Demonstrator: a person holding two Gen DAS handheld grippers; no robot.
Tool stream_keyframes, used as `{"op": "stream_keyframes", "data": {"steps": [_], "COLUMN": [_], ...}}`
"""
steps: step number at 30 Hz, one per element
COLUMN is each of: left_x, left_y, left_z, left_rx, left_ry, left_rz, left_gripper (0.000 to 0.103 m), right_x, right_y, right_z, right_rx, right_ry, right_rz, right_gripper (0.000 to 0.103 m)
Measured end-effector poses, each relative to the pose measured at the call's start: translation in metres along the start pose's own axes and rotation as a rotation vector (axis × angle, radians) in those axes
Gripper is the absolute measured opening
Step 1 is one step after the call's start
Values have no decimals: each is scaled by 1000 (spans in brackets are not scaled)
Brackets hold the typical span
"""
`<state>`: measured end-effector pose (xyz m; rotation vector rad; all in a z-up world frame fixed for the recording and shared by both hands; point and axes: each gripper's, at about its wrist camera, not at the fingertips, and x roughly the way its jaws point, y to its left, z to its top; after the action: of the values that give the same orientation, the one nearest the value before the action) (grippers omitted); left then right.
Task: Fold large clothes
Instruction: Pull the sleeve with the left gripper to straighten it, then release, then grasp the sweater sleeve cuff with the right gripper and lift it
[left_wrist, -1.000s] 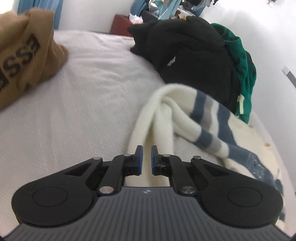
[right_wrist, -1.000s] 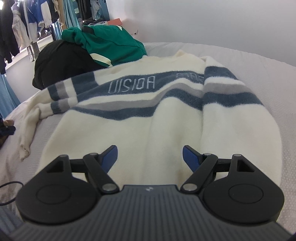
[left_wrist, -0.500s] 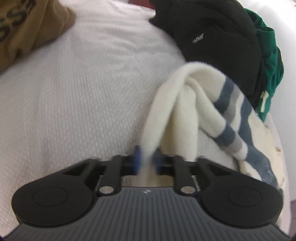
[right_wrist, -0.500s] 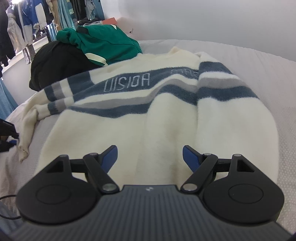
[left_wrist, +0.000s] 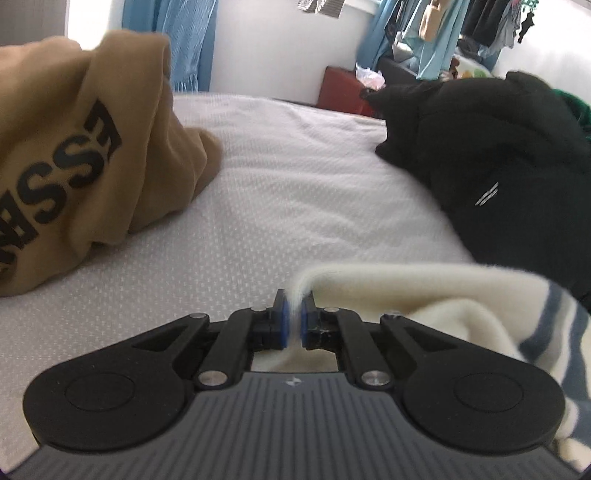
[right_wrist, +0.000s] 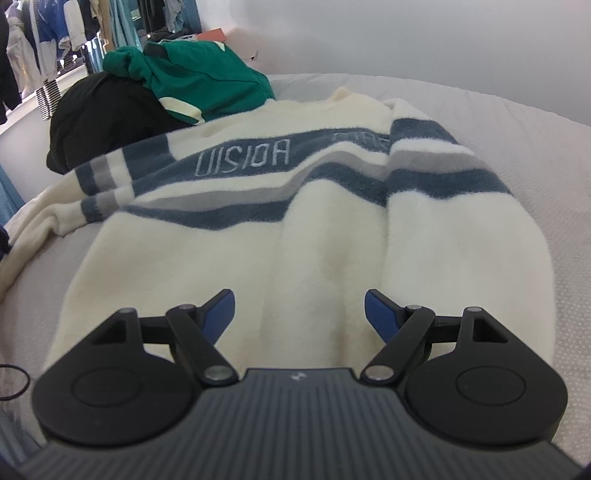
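White textured bed (left_wrist: 288, 206), bearing tan hoodie (left_wrist: 74, 155), black garment (left_wrist: 498, 166), cream striped sweater (right_wrist: 295, 221) spread flat, green top (right_wrist: 207, 81) piled behind.

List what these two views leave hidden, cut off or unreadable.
- Left wrist view: the tan hoodie lettering is cut by the frame edge.
- Left wrist view: the sleeve cuff behind the left gripper is hidden by its body.
- Right wrist view: the cream sweater hem sits behind the right gripper; its second word is blurred.
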<state>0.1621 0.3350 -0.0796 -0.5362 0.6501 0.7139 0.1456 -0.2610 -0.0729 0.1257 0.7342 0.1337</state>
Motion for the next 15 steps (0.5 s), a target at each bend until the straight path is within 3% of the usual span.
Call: {"op": "stream_keyframes", "data": {"steps": [4, 5, 8, 12, 15], "left_x": [-5, -7, -20, -54, -85], "left_y": [-5, -6, -9, -24, -40], "left_z": [-3, -4, -9, -19, -31], "left_rx": [49, 53, 66, 134, 183], "left_ry": [-10, -5, 0, -45, -62], "left_rz": [-7, -12, -36, -84, -176], "left_gripper": [9, 15, 51, 54, 54], "right_x": [-7, -9, -17, -30, -40], "right_y": [-6, -6, -9, -12, -15], "right_z": [2, 2, 3, 4, 4], "right_rx": [28, 32, 45, 58, 60], "right_ry": [-19, -24, -44, -75, -97], "right_rz": [-11, -12, -17, -27, -41], "right_gripper": [78, 79, 79, 79, 79]}}
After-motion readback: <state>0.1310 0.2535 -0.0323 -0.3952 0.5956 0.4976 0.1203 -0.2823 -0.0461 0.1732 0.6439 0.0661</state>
